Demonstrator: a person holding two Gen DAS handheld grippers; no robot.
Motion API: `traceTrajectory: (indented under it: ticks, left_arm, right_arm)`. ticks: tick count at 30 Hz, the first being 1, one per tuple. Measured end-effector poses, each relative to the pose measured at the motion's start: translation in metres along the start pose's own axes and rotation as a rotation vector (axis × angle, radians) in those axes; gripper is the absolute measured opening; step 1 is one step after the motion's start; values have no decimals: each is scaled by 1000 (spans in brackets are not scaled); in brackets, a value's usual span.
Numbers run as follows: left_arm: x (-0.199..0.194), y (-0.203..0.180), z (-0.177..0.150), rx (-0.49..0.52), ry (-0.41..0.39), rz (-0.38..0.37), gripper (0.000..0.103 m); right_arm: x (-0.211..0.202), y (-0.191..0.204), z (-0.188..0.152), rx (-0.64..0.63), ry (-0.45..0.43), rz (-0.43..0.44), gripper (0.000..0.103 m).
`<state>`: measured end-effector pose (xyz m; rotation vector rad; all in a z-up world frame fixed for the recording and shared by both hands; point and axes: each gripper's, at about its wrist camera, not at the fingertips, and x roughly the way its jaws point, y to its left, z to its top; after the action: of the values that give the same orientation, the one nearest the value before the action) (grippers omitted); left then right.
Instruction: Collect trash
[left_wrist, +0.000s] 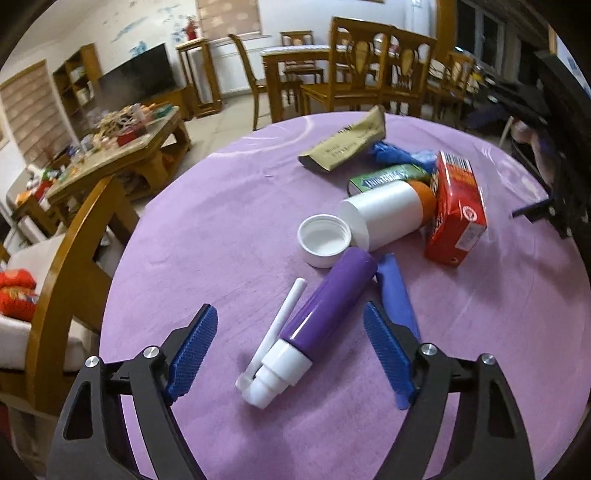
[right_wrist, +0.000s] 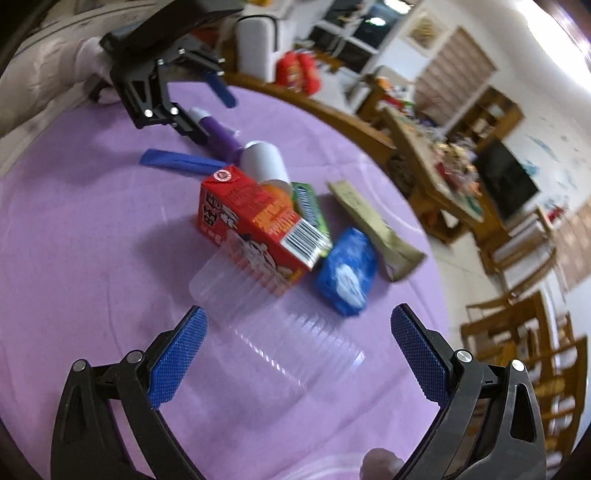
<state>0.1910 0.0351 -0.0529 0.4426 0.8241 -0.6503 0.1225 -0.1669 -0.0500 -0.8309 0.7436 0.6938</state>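
Trash lies on a round table under a purple cloth (left_wrist: 207, 229). My left gripper (left_wrist: 289, 309) is open, its blue pads on either side of a lying purple spray bottle (left_wrist: 325, 314) and clear of it. A thin white tube (left_wrist: 284, 314) rests beside the bottle. Beyond are a white cap (left_wrist: 325, 240), a white bottle (left_wrist: 384, 214), a red carton (left_wrist: 458, 206) and a blue strip (left_wrist: 395, 295). My right gripper (right_wrist: 299, 311) is open around a clear ribbed plastic cup (right_wrist: 280, 332) lying on its side, with the red carton (right_wrist: 255, 221) and a blue wrapper (right_wrist: 347, 273) just past it.
A green packet (left_wrist: 388, 177) and a tan pouch (left_wrist: 347, 144) lie toward the far edge. A wooden chair (left_wrist: 74, 240) stands at the table's left, a cluttered low table (left_wrist: 122, 147) behind it. Dining chairs (left_wrist: 369, 74) stand farther back. A fingertip (right_wrist: 380, 461) shows at the bottom.
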Motion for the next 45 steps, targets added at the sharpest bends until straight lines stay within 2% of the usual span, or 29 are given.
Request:
traceTrajectory:
  ticks: [3, 4, 5, 6, 9, 12, 14, 16, 22, 26, 28, 32, 37, 45]
  left_arm:
    - [7, 2, -1, 8, 17, -4, 76]
    - [9, 4, -3, 3, 26, -16, 68]
    - [10, 5, -2, -5, 31, -33, 62]
    - [9, 8, -1, -18, 26, -51, 59]
    - [11, 10, 1, -34, 30, -79, 50]
    - [11, 8, 3, -41, 29, -81, 42]
    - [10, 3, 5, -46, 27, -83, 32]
    - [8, -1, 4, -51, 29, -89, 32]
    - [-2, -11, -1, -67, 24, -94, 32]
    - [-27, -14, 1, -117, -51, -95, 32]
    - [-39, -19, 5, -142, -90, -99, 32]
    - [-62, -41, 13, -158, -169, -100, 32]
    - [-79, -80, 30, -150, -248, -127, 31]
    - [-85, -123, 50, -140, -313, -182, 30]
  right_arm:
    - [19, 1, 5, -35, 49, 47, 98]
    - [24, 1, 5, -36, 64, 65, 95]
    - [28, 0, 4, -26, 72, 97, 86]
    - [30, -1, 4, -13, 76, 126, 83]
    - [27, -4, 1, 30, 54, 131, 78]
    - [15, -6, -3, 76, 17, 150, 61]
    - [9, -5, -4, 98, 5, 148, 48]
    - [1, -3, -6, 116, -13, 153, 40]
    - [-23, 9, -9, 187, -60, 133, 39]
    - [-46, 7, -16, 287, -126, 134, 39]
    - [-59, 6, -19, 380, -178, 150, 39]
    - [-82, 10, -22, 528, -286, 174, 39]
    - [-113, 16, -39, 681, -415, 149, 39]
    - [-155, 17, -83, 853, -516, 101, 39]
